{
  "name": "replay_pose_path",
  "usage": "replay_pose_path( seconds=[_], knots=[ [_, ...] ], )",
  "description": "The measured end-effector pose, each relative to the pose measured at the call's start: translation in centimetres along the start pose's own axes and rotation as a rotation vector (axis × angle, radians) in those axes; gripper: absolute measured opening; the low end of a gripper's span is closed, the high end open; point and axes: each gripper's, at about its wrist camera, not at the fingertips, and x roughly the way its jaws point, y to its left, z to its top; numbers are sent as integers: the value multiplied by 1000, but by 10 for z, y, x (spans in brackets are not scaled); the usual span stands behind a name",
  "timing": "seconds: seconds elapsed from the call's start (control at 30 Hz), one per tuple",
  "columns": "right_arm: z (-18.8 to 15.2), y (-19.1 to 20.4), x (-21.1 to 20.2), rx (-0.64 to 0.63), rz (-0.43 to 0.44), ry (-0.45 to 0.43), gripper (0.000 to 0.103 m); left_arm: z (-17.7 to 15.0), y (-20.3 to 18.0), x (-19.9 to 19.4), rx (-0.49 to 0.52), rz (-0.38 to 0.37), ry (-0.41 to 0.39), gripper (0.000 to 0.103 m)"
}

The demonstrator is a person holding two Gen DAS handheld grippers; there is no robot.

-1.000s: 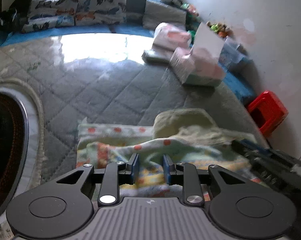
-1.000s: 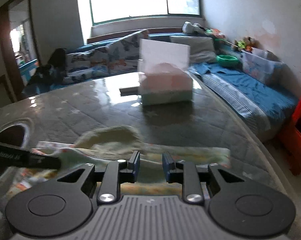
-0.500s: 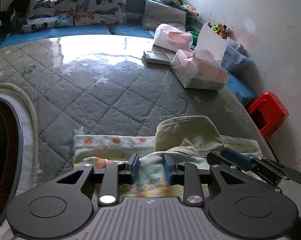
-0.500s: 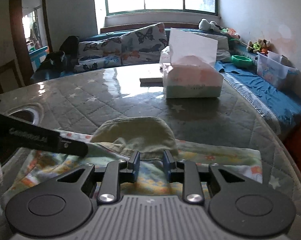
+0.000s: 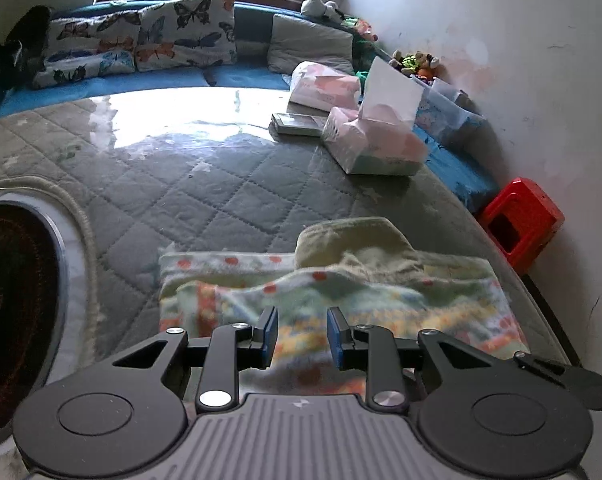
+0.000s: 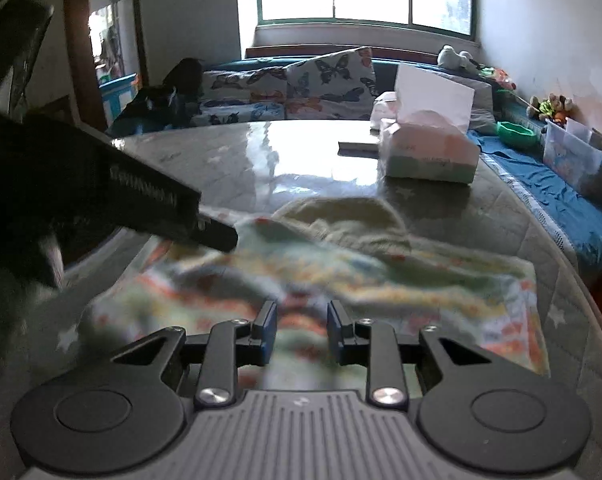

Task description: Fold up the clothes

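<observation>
Both sets of jaws stand parted with a clear gap between the blue pads, and neither grips anything. The left gripper and the right gripper each hover low over the near edge of the patterned garment, which serves as the landmark for everything else.

Under the garment lies the quilted grey table cover, spreading far beyond it toward the window, with a bright glare on its far part. Beyond the far edge of that cover, well behind the garment, runs the blue sofa with butterfly cushions propped against its back. To the garment's left, a dark round recess with a pale rim sits in the table.

The garment itself lies spread and rumpled near the table's front edge, printed in orange, yellow and green, its nearer layer blurred in both views. A pale yellowish hood or collar piece rises from its far side. In the right wrist view the left gripper's black body reaches in from the left, its tip just at the garment's far left corner.

Well behind the garment and to its right stands a tissue box with a white sheet sticking up. Right of the garment, off the table, sits a red stool.
</observation>
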Motion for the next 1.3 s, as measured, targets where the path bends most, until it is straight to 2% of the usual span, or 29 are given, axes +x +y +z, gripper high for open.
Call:
replay_pose_path(
  seconds=[0.23,0.47,0.8,1.0,1.13,1.3],
  knots=[
    [-20,18,-23,-13,-17,-34,27,-36,1,-29,10,-13,-13,28],
    [-33,27,-25,-27,-57,-57,27,-61,4,-40,11,3,-29,29],
    [-40,22,-38,24,-49,-71,27,-71,0,-50,-1,-20,-39,32],
    [-45,17,-39,46,-54,-70,28,-74,-4,-44,11,-7,-32,35],
    [-43,22,-40,18,-53,-69,28,-75,-6,-39,21,4,-27,35],
    [-35,30,-43,-20,-21,-96,28,-74,1,-45,-33,-9,-23,35]
  ],
)
